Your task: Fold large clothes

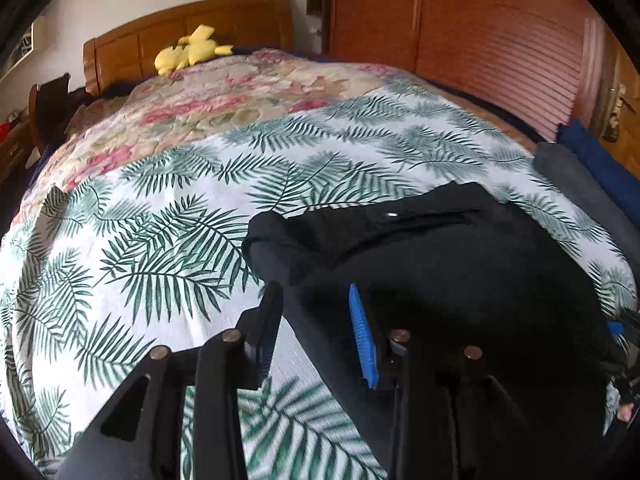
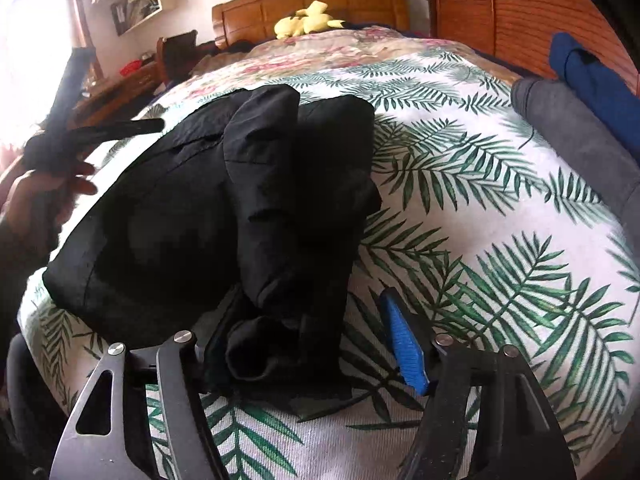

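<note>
A black jacket (image 2: 224, 208) lies partly folded on a palm-leaf bedsheet (image 2: 480, 208), bunched toward the near edge of the bed, its sleeve doubled down the middle; broad bare sheet lies open to the jacket's right, up to a grey folded cloth (image 2: 568, 128) and a blue garment (image 2: 588, 76) along the far side by the wooden wardrobe (image 2: 520, 8); beyond the sheet a floral quilt (image 1: 224, 96) runs to the headboard (image 1: 192, 24), where a yellow plush toy (image 1: 192, 50) sits; in the left wrist view, open sheet also stretches wide to the jacket's left.

The right gripper (image 2: 312, 344) stands spread wide, a fold of the jacket's sleeve lying loose between its jaws, the blue pad clear of the cloth; whether the left-hand pad touches the fabric I cannot tell.

The left gripper (image 1: 316, 320) is parted more narrowly at the jacket's left edge, nothing pinched; in the right wrist view a hand (image 2: 44, 188) holds it above the jacket's left side.
</note>
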Motion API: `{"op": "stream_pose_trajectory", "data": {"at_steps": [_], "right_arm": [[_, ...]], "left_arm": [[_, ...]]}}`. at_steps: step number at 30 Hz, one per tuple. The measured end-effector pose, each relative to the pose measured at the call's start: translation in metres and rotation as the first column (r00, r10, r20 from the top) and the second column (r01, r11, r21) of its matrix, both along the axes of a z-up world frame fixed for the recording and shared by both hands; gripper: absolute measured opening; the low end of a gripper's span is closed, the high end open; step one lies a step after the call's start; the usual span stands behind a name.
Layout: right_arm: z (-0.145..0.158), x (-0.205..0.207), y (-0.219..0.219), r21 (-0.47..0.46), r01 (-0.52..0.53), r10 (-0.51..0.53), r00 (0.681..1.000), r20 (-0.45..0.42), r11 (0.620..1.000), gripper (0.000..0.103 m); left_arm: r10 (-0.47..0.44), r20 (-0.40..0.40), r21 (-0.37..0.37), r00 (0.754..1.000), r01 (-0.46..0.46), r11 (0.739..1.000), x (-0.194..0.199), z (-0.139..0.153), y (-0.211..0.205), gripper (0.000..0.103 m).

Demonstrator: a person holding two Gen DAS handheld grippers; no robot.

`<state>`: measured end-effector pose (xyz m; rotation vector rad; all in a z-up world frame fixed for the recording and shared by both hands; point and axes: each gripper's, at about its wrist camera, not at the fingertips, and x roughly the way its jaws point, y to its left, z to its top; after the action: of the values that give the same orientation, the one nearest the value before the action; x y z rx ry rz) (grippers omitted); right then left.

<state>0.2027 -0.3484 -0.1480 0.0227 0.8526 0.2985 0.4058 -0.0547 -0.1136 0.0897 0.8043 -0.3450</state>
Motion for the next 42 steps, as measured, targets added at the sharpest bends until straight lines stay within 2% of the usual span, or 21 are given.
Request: {"op": "stream_pose_trajectory", "data": {"at_steps": [2,6,10,16,24,25,28,30,33,35,38,42], "right_arm": [[-0.002,0.0,-0.005,0.032,0.0,0.0,1.0,-0.008,0.999,0.073],[-0.002,-0.001,-0.004,0.032,-0.004,0.004,1.0,-0.004,0.999,0.073],[-0.002,-0.001,-0.003,0.029,-0.005,0.005,1.0,-0.002,1.0,0.073],[-0.002,0.0,-0.002,0.034,0.005,-0.004,1.0,-0.01,0.999,0.073],[-0.004,0.004,-0.006,0.104,0.013,-0.007,0.998,-0.06,0.994,0.073],[-0.003,0.004,-0.005,0.114,0.009,-0.001,0.998,-0.067,0.993,0.071],[-0.002,0.003,0.0,0.146,-0.025,0.038,0.996,-0.082,0.989,0.049],[-0.001,0.004,0.005,0.141,-0.046,0.058,0.995,-0.085,0.989,0.041],[0.0,0.003,0.008,0.138,-0.073,0.084,0.993,-0.078,0.988,0.027],[0.005,-0.001,0.012,0.105,-0.074,0.078,0.996,-0.034,0.992,0.021],[0.012,-0.003,0.013,0.081,-0.041,0.039,0.999,0.026,0.996,0.016],[0.024,0.002,0.001,0.085,-0.022,0.015,0.997,0.076,0.996,0.012]], "left_arm": [[0.002,-0.011,0.004,1.0,-0.002,1.0,0.01,-0.005,0.0,0.036],[0.017,-0.017,0.014,1.0,-0.016,1.0,0.026,-0.011,-0.001,0.043],[0.044,-0.035,0.045,0.998,-0.042,0.998,0.042,-0.022,0.0,0.059],[0.042,-0.098,0.007,0.994,-0.042,0.999,0.054,-0.036,0.002,0.064],[0.055,-0.129,-0.034,0.99,-0.059,0.998,0.055,-0.041,0.006,0.064],[0.049,-0.131,-0.04,0.99,-0.055,0.998,0.054,-0.041,0.005,0.059],[0.03,-0.141,-0.058,0.99,-0.038,0.998,0.052,-0.039,0.002,0.045],[0.021,-0.119,-0.023,0.993,-0.024,0.999,0.048,-0.037,-0.005,0.04],[0.003,-0.106,-0.012,0.994,-0.005,1.0,0.044,-0.035,-0.011,0.025],[0.011,-0.078,0.015,0.997,-0.01,1.0,0.04,-0.031,-0.014,0.017],[0.034,-0.017,0.052,0.999,-0.033,0.998,0.029,-0.021,-0.018,0.013],[0.053,0.03,0.045,0.998,-0.054,0.998,0.016,-0.001,-0.017,0.011]]}}
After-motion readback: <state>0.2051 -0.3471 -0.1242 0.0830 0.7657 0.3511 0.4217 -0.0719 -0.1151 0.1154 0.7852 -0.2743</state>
